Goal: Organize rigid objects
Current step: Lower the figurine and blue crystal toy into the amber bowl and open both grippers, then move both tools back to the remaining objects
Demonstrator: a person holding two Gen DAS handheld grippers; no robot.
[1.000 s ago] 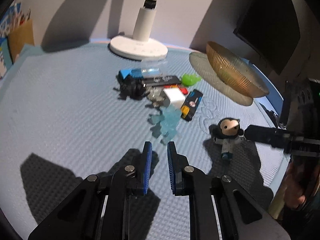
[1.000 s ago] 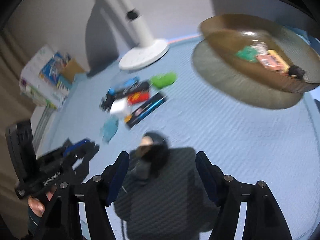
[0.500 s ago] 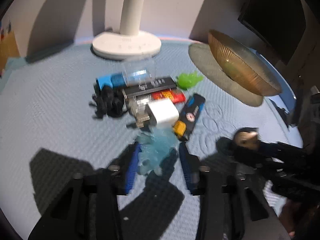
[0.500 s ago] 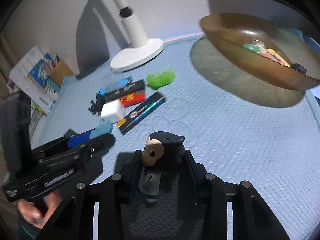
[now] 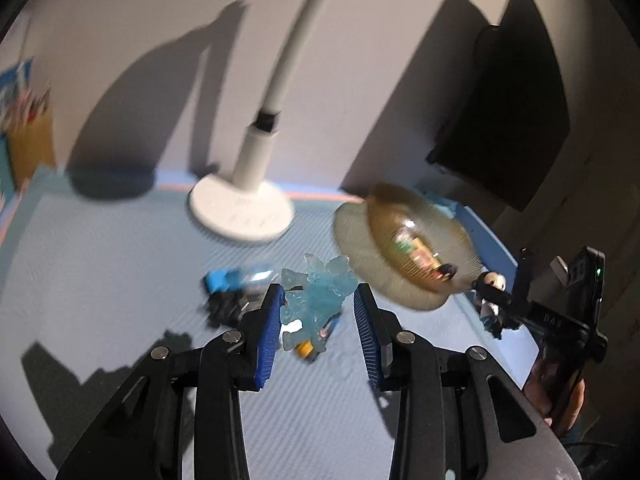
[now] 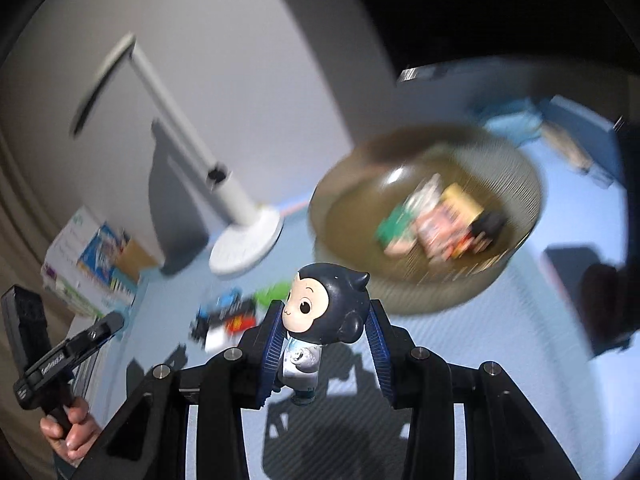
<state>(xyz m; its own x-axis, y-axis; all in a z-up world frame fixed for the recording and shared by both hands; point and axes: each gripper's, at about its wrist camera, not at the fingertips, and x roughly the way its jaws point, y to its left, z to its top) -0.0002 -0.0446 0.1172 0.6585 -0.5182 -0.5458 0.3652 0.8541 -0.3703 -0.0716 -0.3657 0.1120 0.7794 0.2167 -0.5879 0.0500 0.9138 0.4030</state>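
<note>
My left gripper (image 5: 318, 312) is shut on a translucent light-blue figure (image 5: 316, 296) and holds it above the blue mat. My right gripper (image 6: 324, 332) is shut on a dark-hooded monkey figurine (image 6: 320, 304) and holds it in the air, short of the brown ribbed bowl (image 6: 516, 168). The bowl also shows in the left wrist view (image 5: 460, 236), with small toys inside. The right gripper and its figurine show in the left wrist view (image 5: 490, 292) by the bowl. A pile of small objects (image 6: 228, 316) lies on the mat, partly hidden behind the left fingers (image 5: 268, 332).
A white desk lamp (image 5: 244, 208) stands at the back of the mat; it also shows in the right wrist view (image 6: 244, 240). Boxes and books (image 6: 88, 264) stand at the left edge. A dark monitor (image 5: 508, 120) is at the right rear. The bowl sits on a round mat (image 5: 352, 232).
Both grippers have closed on their figures and lifted them off the mat. Both have risen and swung toward the bowl.
</note>
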